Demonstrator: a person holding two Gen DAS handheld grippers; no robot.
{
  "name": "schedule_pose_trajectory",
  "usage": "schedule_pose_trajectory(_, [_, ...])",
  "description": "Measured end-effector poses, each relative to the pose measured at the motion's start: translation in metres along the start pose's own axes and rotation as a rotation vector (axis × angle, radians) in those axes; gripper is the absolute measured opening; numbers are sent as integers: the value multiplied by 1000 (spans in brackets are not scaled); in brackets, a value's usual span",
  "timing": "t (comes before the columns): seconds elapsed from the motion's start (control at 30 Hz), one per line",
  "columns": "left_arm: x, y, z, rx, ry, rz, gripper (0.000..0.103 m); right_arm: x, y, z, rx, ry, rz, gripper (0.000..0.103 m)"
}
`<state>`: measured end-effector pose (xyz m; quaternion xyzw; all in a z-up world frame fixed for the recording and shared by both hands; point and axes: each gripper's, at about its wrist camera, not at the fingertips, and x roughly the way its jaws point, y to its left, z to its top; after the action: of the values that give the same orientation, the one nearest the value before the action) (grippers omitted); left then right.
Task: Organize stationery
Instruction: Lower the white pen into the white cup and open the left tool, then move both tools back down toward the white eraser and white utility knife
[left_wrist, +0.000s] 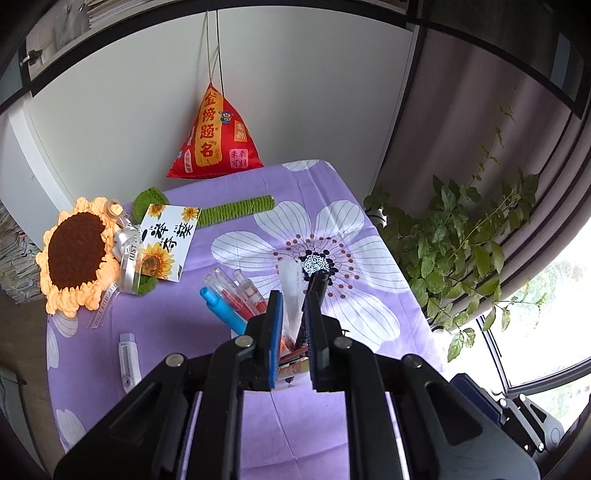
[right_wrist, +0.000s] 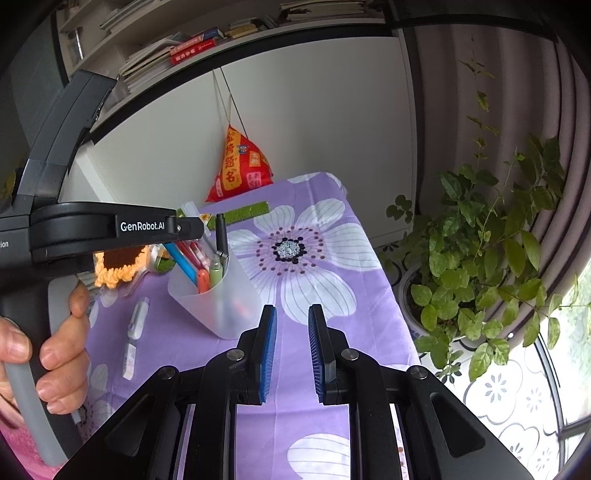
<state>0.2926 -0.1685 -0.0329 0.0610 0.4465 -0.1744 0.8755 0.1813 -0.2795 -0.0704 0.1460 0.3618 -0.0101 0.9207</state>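
My left gripper (left_wrist: 293, 295) has its jaws clenched on a white pen (left_wrist: 290, 280) above the cup (right_wrist: 218, 295) on the bench (right_wrist: 332, 325); tilted, it could snag the crowded pens inside. Right gripper (right_wrist: 291, 314) hangs closed, holding nothing.

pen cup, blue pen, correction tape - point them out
pen cup (right_wrist: 221, 306), right wrist view, frosted front wall
blue pen (left_wrist: 221, 310), left wrist view, mid barrel
correction tape (left_wrist: 129, 358), left wrist view, middle of body
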Motion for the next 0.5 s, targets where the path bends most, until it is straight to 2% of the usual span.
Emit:
schedule_pose_trajectory(0.1, [-7, 0, 0, 5, -15, -4, 13, -1, 1, 0, -2, 1, -1, 16])
schedule_pose_trajectory(0.33, [-37, 14, -3, 9, -78, 1, 38, -3, 11, 3, -24, -4, 3, 17])
schedule_pose_trajectory(0.5, [-64, 57, -7, -65, -118, 13, 40, -6, 25, 4, -59, -6, 16, 17])
